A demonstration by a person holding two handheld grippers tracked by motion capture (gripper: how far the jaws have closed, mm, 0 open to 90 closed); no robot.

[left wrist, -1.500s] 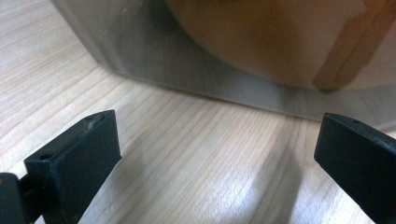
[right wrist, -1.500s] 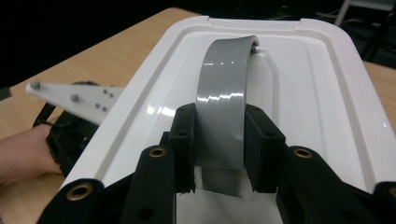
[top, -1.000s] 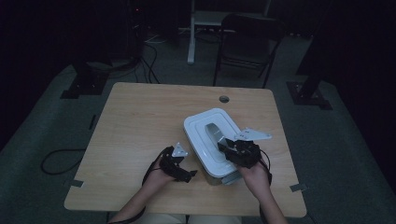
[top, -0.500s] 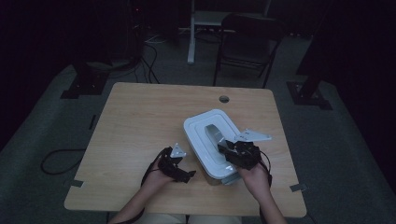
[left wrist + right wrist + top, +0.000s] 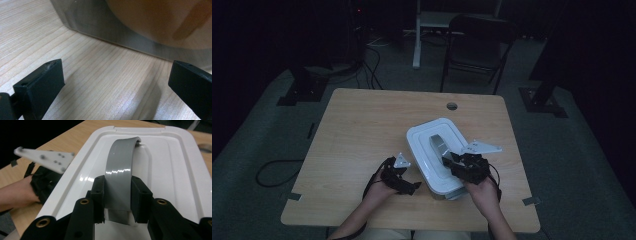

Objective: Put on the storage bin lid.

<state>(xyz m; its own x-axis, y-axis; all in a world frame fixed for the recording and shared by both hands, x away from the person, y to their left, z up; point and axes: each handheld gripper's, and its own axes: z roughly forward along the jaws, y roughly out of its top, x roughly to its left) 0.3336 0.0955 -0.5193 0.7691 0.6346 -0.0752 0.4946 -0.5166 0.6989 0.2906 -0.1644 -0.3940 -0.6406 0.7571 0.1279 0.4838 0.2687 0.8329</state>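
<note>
A white box with a white lid (image 5: pixel 424 137) sits on the wooden table (image 5: pixel 362 130), right of centre. A grey arched handle (image 5: pixel 438 145) runs along the lid's middle. My right gripper (image 5: pixel 451 160) is shut on the near end of this handle (image 5: pixel 120 165), one jaw on each side of the strap, above the lid (image 5: pixel 162 170). My left gripper (image 5: pixel 412 187) rests low on the table at the box's near left corner, open, with bare wood between its jaws (image 5: pixel 115 82). The box's grey side wall (image 5: pixel 100 22) stands just ahead of them.
A round cable hole (image 5: pixel 452 106) lies near the table's far edge. A dark folding chair (image 5: pixel 477 45) and stand bases are on the floor beyond the table. The table's left half is bare wood. My left gripper with its grey plate (image 5: pixel 42 160) lies beside the lid.
</note>
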